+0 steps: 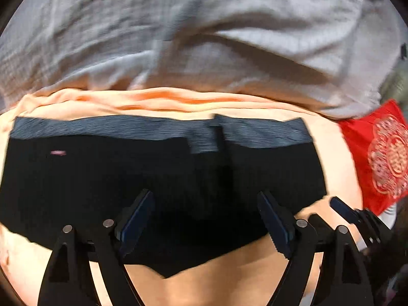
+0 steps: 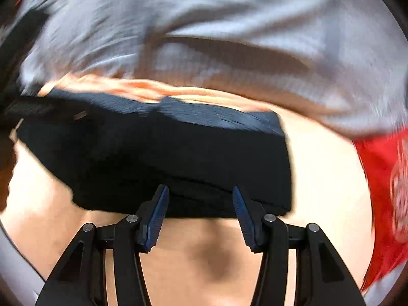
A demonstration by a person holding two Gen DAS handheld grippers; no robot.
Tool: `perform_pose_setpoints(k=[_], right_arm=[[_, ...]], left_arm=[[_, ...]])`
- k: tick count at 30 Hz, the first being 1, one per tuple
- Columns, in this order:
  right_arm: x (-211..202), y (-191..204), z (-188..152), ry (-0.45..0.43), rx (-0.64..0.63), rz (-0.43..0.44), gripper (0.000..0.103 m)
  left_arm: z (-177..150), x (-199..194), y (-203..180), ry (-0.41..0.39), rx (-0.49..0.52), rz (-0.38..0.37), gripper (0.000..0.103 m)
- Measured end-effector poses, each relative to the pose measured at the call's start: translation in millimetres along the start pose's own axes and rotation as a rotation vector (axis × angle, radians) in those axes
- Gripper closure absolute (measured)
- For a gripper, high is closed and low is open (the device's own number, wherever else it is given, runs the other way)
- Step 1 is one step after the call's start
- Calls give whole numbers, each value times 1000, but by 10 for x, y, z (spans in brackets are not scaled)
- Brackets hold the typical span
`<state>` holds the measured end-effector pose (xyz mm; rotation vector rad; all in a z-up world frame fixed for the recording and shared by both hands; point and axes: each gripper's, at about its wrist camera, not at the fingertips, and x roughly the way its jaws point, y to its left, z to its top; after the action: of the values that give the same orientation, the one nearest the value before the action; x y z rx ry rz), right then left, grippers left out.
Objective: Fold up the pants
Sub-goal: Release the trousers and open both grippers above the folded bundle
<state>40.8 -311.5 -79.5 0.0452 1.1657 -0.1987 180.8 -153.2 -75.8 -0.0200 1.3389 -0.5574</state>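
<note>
**Q:** Where were the pants, and why there?

**A:** I saw the pants (image 1: 158, 178) lying folded into a compact black block on the peach sheet (image 1: 331, 153) of the bed, with the grey ribbed waistband (image 1: 153, 127) on the far side. In my judgement that flat, bare area had been chosen for support.

**Q:** Gripper condition?

**A:** My left gripper (image 1: 206, 204) stood released, jaws wide above the black cloth, nothing between them. My right gripper (image 2: 200, 199) was likewise released, at the near edge of the block. The crinkled grey blanket (image 1: 204, 38) lay beyond, the red cushion (image 1: 377, 153) to the right.
</note>
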Motion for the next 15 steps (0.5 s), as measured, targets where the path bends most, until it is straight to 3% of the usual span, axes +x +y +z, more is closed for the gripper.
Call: perform_pose_setpoints(k=[6,7,9,10,12,15], right_arm=[[162,-385,-76,89,166,51,47],[195,-405,-94,94,178,58,47],[224,-429,-131,103,199,73,47],[249,-418,-123,109,206,81,48],[267,-423,-144,125,230,103,53],[212,-495,-179,131,253,112,56]], left_arm=[[53,450,-361,57,48,-53,23],[61,510,-397,71,49,-58,31],[57,711,-422,130,45,-47,75],[49,810,-407,153,38,-41,83],[11,803,-373,157,24,-48,90],[-129,767,-403,155,82,4,96]])
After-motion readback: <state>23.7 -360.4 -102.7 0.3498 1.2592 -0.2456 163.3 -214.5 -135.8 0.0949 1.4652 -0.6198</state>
